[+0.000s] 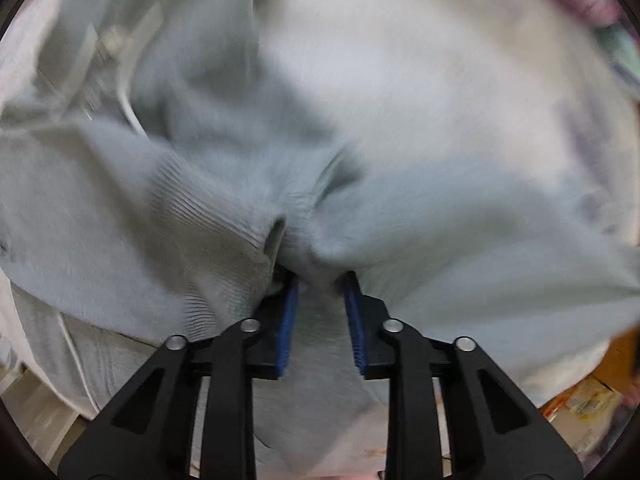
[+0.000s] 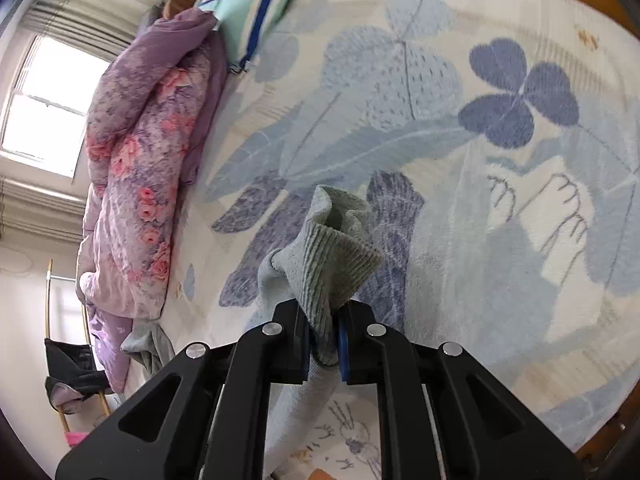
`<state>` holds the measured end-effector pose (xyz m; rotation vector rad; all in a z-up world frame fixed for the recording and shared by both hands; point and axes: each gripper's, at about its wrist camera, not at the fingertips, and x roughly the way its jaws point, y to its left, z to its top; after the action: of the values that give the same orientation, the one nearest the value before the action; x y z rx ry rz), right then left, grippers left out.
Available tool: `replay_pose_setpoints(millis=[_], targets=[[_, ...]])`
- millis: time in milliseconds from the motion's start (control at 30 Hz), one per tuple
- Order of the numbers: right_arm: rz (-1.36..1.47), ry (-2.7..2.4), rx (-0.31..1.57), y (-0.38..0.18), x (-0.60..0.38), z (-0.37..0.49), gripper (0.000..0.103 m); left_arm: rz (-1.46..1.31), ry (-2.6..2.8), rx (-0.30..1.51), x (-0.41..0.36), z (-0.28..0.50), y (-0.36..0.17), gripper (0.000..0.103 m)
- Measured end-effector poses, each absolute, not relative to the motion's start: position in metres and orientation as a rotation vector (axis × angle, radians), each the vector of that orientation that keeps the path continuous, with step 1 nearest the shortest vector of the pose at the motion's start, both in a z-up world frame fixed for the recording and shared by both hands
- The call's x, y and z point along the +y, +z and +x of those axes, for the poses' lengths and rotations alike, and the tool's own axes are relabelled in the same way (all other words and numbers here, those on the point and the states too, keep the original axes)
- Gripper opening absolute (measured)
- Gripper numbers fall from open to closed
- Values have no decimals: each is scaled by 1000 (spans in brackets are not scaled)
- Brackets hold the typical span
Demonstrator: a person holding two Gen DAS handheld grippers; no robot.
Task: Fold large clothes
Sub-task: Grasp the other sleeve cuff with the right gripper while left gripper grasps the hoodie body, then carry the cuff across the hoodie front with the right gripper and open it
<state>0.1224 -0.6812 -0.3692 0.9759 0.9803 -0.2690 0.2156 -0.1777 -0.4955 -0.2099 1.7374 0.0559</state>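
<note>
A light grey sweatshirt fills the blurred left wrist view, with a ribbed band at the left and a white drawstring above it. My left gripper points down into it, and a bunched fold sits pinched between the blue pads. In the right wrist view my right gripper is shut on the garment's ribbed cuff. That cuff stands up past the fingertips, above the bed, while the sleeve hangs down below the jaws.
A leaf-patterned blanket covers the bed. A rolled purple floral quilt lies along its far side, with a teal striped pillow beyond. Another grey cloth hangs at the bed's edge. A chair with dark clothes stands under the window.
</note>
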Motion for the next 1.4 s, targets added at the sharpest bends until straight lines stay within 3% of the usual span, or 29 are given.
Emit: replay_pose_setpoints(millis=[200,533,967,1033,1400], targets=[[975,-214,933,-339,-656,119,9,-197,86,1698,-181,214,-504,23],[825,198,759,-243,-560,171,9,-183,81,1598,-184,204,-504,24],[721,553,823,-182,-416,227,10,-191,85,1575,-180,184,-500,24],[698,565,849,-178,-395,225,10,-205,124,1612,-176,186,-481,24],[626,664,943,-157,-268,211,10,-198,160,1367,-81,176,-300,24]])
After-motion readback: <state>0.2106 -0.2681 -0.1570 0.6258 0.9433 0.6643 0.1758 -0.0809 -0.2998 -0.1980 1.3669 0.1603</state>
